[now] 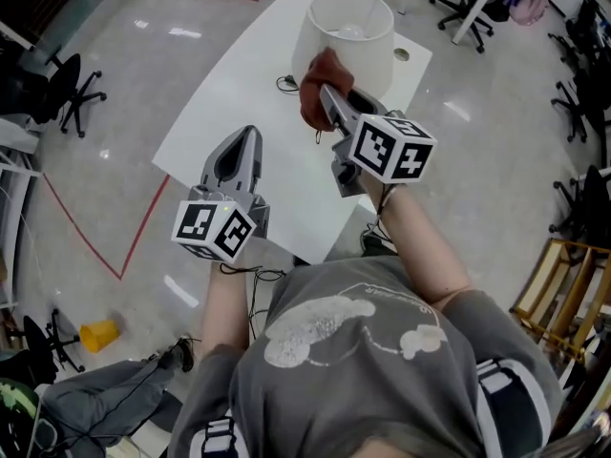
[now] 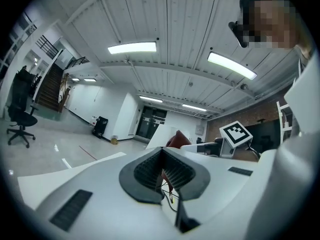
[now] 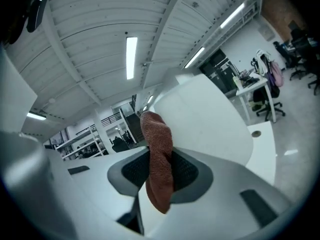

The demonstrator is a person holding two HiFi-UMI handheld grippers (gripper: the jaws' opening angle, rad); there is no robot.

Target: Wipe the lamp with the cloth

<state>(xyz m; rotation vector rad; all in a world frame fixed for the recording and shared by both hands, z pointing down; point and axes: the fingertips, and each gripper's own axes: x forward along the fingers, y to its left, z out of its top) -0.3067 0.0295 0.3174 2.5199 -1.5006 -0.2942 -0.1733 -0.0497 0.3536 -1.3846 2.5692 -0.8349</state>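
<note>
A white lamp with a wide cylindrical shade (image 1: pixel 346 34) stands at the far end of the white table (image 1: pixel 243 93); its bulb shows inside the open top. My right gripper (image 1: pixel 327 94) is shut on a rust-red cloth (image 1: pixel 316 86), which bunches against the shade's near left side. In the right gripper view the cloth (image 3: pixel 158 159) hangs between the jaws, with the shade (image 3: pixel 210 114) right behind it. My left gripper (image 1: pixel 241 156) hovers over the table's near part, shut and holding nothing. The left gripper view shows its closed jaws (image 2: pixel 162 173), with the cloth (image 2: pixel 178 140) beyond.
A black cable (image 1: pixel 285 84) lies on the table left of the lamp. A round hole (image 1: pixel 401 54) sits in the table's right corner. Office chairs (image 1: pixel 72 92) stand on the floor at left and at the far right. Red tape lines (image 1: pixel 94 239) mark the floor.
</note>
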